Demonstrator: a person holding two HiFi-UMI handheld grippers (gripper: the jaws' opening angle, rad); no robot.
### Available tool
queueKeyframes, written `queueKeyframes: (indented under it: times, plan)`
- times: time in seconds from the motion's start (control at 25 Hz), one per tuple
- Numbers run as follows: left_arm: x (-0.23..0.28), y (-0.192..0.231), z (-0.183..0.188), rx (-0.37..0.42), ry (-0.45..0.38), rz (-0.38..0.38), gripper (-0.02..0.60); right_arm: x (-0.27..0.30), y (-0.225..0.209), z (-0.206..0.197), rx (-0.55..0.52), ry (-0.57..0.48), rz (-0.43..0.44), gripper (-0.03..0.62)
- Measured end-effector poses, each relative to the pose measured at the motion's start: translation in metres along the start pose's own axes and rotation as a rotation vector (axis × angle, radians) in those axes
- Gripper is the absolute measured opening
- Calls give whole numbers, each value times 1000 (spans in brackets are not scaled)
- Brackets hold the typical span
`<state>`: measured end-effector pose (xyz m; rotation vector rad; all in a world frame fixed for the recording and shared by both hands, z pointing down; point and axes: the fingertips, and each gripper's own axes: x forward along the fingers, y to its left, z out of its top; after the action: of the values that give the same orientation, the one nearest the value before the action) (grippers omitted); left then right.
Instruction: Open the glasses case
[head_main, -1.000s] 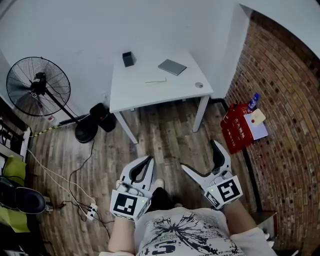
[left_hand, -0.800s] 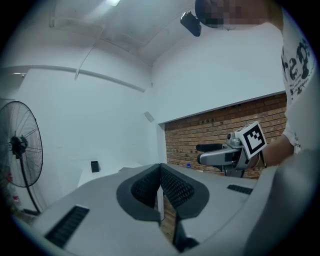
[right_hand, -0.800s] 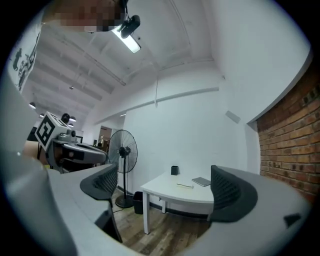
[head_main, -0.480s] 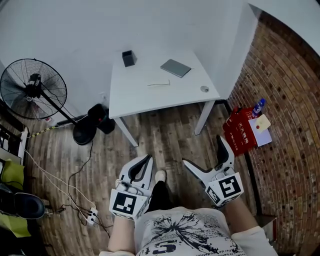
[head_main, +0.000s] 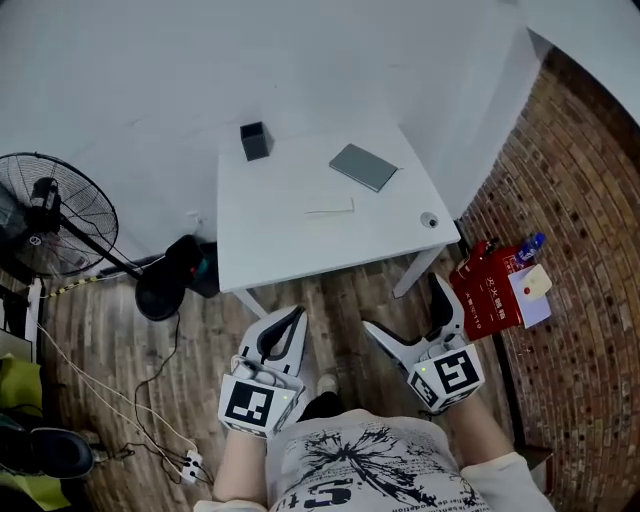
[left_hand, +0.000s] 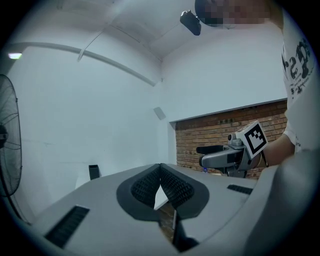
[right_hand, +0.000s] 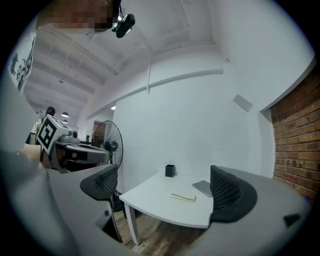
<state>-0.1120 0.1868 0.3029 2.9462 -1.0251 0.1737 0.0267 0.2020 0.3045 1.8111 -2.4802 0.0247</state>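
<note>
A flat grey case (head_main: 364, 167) lies on the far right part of the white table (head_main: 290, 240), closed. Close by are a slim pale strip (head_main: 330, 209) and a black pen holder (head_main: 255, 141). Both grippers hover over the wooden floor, short of the table's near edge and touching nothing. My left gripper (head_main: 293, 316) is shut, its ribbed pads (left_hand: 172, 185) meeting at the tips with nothing between them. My right gripper (head_main: 402, 305) is wide open and empty. In the right gripper view the case (right_hand: 202, 187) and pen holder (right_hand: 170, 170) show between its pads (right_hand: 227, 192).
A standing fan (head_main: 45, 215) is left of the table, with a dark bag (head_main: 195, 260) by its base. Cables and a power strip (head_main: 190, 465) lie on the floor at left. A red box (head_main: 485, 295) leans by the brick wall (head_main: 585, 250) at right. A small round object (head_main: 429, 220) sits on the table's right corner.
Both grippers have been carried forward toward the table, which now lies much nearer in the head view. The left jaws stay shut and the right jaws stay wide apart.
</note>
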Motion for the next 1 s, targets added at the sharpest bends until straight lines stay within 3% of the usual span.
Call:
queueKeyframes:
  times: [0.36, 0.8, 1.0]
  plan:
    - [75, 108, 7, -11, -13, -24, 14, 126, -33, -1, 5, 43, -39, 583]
    - [153, 163, 0, -25, -38, 17, 14, 225, -80, -27, 25, 106, 25, 582]
    - [194, 185, 0, -39, -28, 77, 14, 270, -115, -38, 1, 136, 84, 581]
